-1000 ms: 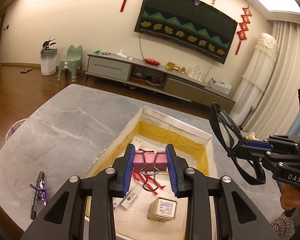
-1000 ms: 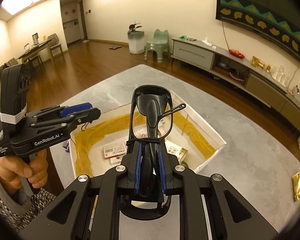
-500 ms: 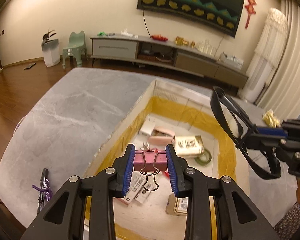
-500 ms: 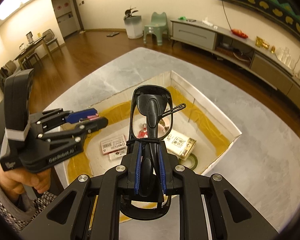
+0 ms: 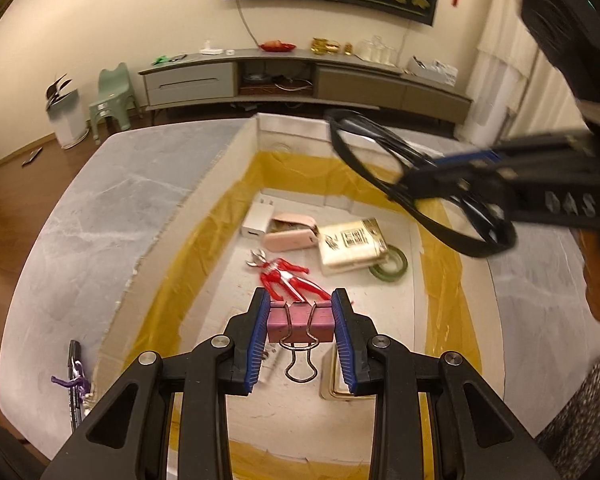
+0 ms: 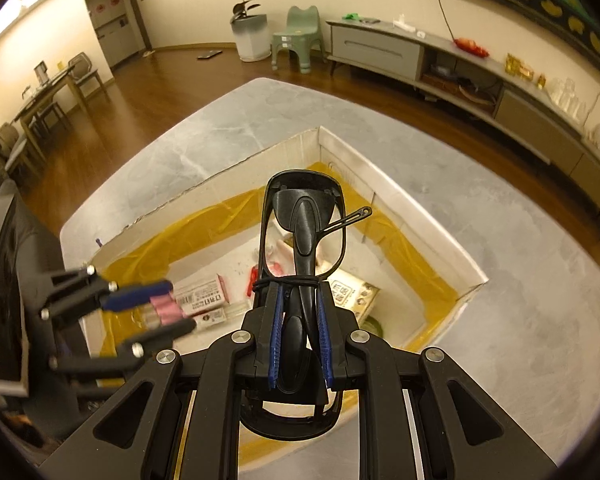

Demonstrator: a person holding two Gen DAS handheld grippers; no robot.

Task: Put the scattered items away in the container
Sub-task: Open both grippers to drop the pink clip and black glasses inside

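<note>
At the tabletop's [image 5: 100, 216] near left edge a dark pen [image 5: 75, 380] with a purple tie lies outside the box [image 5: 220, 168], not yet collected. Just right of it, the left claw [image 5: 301, 334] is clamped on a pink binder clip [image 5: 300, 322], its wire handles hanging down, held over the near end of the open cardboard box. Inside the box lie a white charger [image 5: 256, 220], a pink case [image 5: 290, 236], a red and silver toy figure [image 5: 284, 276], a labelled packet [image 5: 352, 246] and a green tape roll [image 5: 392, 266], grouped toward its middle. Further right, the right claw [image 6: 300, 336] grips a pair of folded black glasses [image 6: 304, 240] by the bundled temples, poised above the box's right side.

The step in hand looks like the drop-off: both claws carry their items over the container. Next, each would need lowering a little and opening so the clip and glasses land on bare floor of the box, the glasses gently. The pen would remain to fetch.

The tabletop is grey marble-patterned stone. Beyond it are a wooden floor, a low media cabinet [image 5: 300, 76] along the far wall, and a small green chair [image 5: 114, 96].
</note>
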